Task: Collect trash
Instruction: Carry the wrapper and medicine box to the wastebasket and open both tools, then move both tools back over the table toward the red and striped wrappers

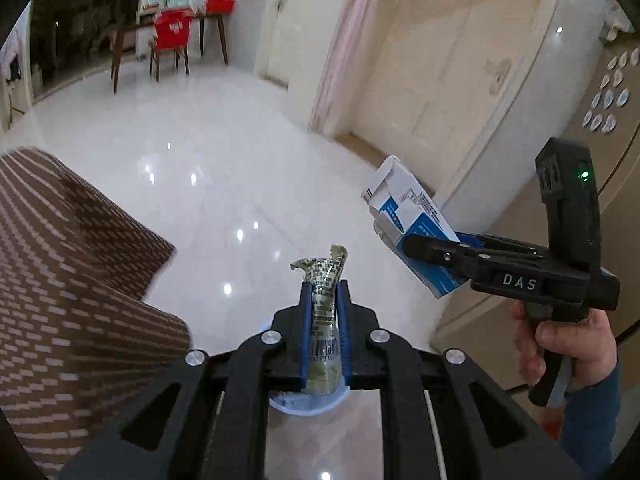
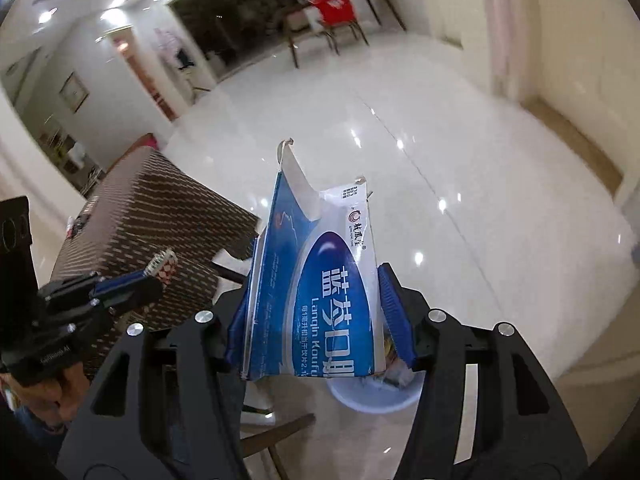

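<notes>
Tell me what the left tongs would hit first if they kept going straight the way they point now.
Probably the glossy white floor. The left tongs, shut on a crumpled wrapper, angle downward, and nothing shows ahead of the wrapper's tip before the tiles. The patterned box sits off to the left, though depth is hard to judge.

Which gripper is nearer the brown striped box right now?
Left. The left gripper, shut on a crumpled wrapper, is right beside the brown striped box. The right gripper, with the blue carton, is farther off.
</notes>
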